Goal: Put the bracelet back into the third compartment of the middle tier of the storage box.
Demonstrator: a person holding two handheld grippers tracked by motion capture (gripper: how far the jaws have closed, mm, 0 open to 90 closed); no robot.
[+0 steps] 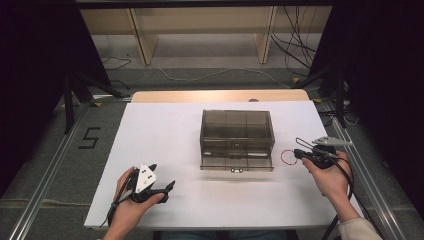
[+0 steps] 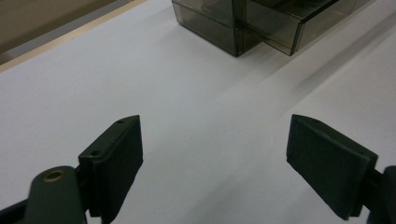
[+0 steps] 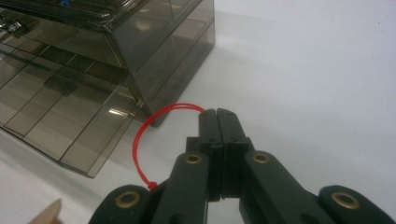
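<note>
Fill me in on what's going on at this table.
A person works at a white table with a hand-held tool in each hand. The right tool is shut on a thin red loop of cord or wire, held just beside the smoky transparent plastic drawer box, whose bottom drawer is pulled out toward the person. The left tool rests open over bare table, holding nothing, off to the box's left.

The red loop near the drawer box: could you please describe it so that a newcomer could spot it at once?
On the white table stands a smoky see-through drawer box with its bottom drawer pulled out. Just beside that drawer's right corner, the right gripper is shut on a thin red loop. It is the one bright red thing among black, grey and white.
</note>
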